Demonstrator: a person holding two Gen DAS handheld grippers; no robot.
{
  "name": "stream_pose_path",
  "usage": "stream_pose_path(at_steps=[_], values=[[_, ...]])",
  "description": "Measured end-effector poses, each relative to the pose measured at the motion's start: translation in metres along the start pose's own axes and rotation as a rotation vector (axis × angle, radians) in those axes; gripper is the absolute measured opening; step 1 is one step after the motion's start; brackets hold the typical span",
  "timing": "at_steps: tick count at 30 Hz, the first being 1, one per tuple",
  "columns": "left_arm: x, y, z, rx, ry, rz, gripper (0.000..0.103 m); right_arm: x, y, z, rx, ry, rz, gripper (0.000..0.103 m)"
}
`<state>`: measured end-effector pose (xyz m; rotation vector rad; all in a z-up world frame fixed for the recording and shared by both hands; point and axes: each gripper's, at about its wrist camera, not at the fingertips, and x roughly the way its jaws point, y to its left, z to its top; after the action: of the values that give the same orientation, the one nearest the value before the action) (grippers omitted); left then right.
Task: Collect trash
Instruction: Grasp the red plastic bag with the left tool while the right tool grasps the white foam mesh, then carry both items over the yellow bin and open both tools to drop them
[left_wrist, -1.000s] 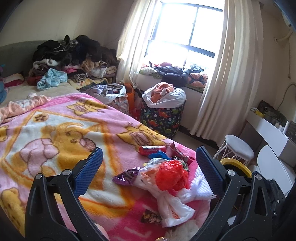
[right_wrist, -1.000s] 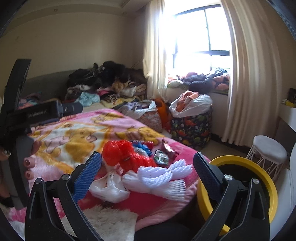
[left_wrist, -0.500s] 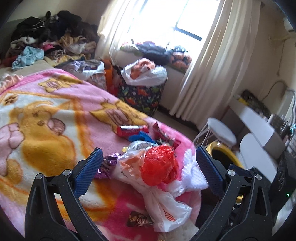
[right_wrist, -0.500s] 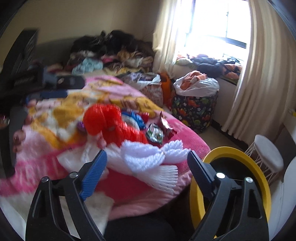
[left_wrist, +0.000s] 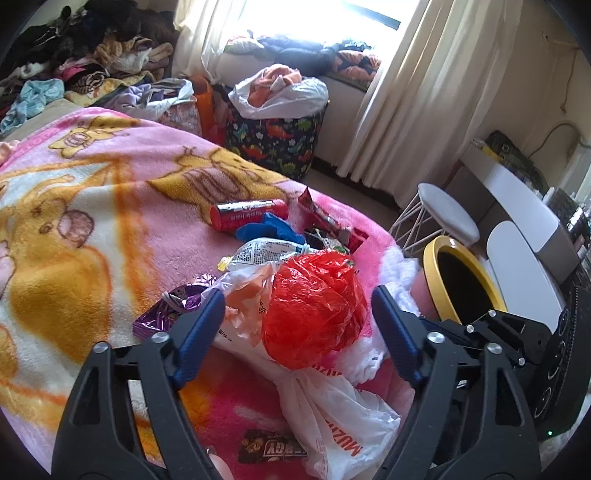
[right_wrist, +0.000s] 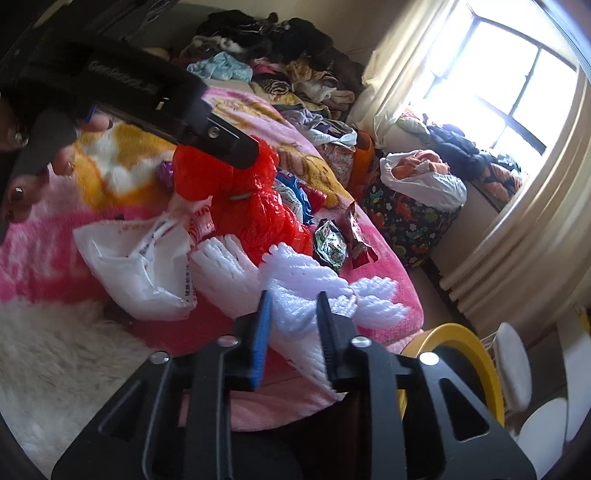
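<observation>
A heap of trash lies on the pink cartoon blanket (left_wrist: 110, 192). In it are a crumpled red plastic bag (left_wrist: 314, 310), a white plastic bag (left_wrist: 340, 413), white foam netting (right_wrist: 332, 288) and several snack wrappers. My left gripper (left_wrist: 297, 299) straddles the red bag. Its jaws are closing, and the pads stand just clear of the bag. My right gripper (right_wrist: 293, 306) is closing on the near edge of the foam netting, which fills the narrow gap between its pads. The yellow-rimmed bin (left_wrist: 465, 291) stands on the floor beside the bed.
A red snack tube (left_wrist: 247, 214), a purple wrapper (left_wrist: 173, 310) and a chocolate wrapper (left_wrist: 273, 450) lie around the heap. A white stool (left_wrist: 447, 214) and a dinosaur-print basket (left_wrist: 277, 136) stand on the floor. Clothes (left_wrist: 92, 55) are piled at the bed's far end. A hand (right_wrist: 22, 155) holds the left gripper.
Both grippers dropped towards the trash heap. The left jaws narrowed around the red bag. The right gripper rolled, and its jaws went from wide apart to nearly together on the foam netting.
</observation>
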<state>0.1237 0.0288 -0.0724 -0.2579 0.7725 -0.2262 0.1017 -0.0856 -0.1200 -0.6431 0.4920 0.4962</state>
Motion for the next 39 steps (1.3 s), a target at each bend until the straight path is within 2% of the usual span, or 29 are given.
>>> stream_pose_path(at_steps=[3, 8, 11, 14, 18, 23, 30, 39], values=[[0.005, -0.002, 0.000, 0.007, 0.016, -0.005, 0.058, -0.002, -0.006, 0.001, 0.044, -0.019, 0.022, 0.015], [0.006, -0.007, 0.001, 0.022, 0.020, 0.007, 0.034, -0.018, -0.020, 0.004, 0.136, -0.095, 0.048, 0.009], [0.003, -0.011, 0.004, 0.027, -0.002, 0.014, 0.022, -0.029, -0.029, 0.008, 0.182, -0.146, 0.040, 0.008], [-0.005, -0.016, 0.009, 0.030, -0.046, 0.008, 0.017, -0.044, -0.041, 0.013, 0.245, -0.204, 0.038, 0.008], [-0.023, -0.026, 0.020, 0.047, -0.112, -0.011, 0.014, -0.066, -0.058, 0.019, 0.309, -0.278, 0.044, 0.008], [-0.042, -0.043, 0.034, 0.084, -0.180, -0.010, 0.013, -0.083, -0.074, 0.020, 0.341, -0.326, 0.019, 0.008], [-0.049, -0.060, 0.035, 0.111, -0.194, -0.030, 0.013, -0.098, -0.081, 0.009, 0.378, -0.342, -0.009, 0.008], [-0.043, -0.088, 0.025, 0.150, -0.172, -0.071, 0.013, -0.109, -0.090, -0.015, 0.465, -0.329, -0.050, 0.008]])
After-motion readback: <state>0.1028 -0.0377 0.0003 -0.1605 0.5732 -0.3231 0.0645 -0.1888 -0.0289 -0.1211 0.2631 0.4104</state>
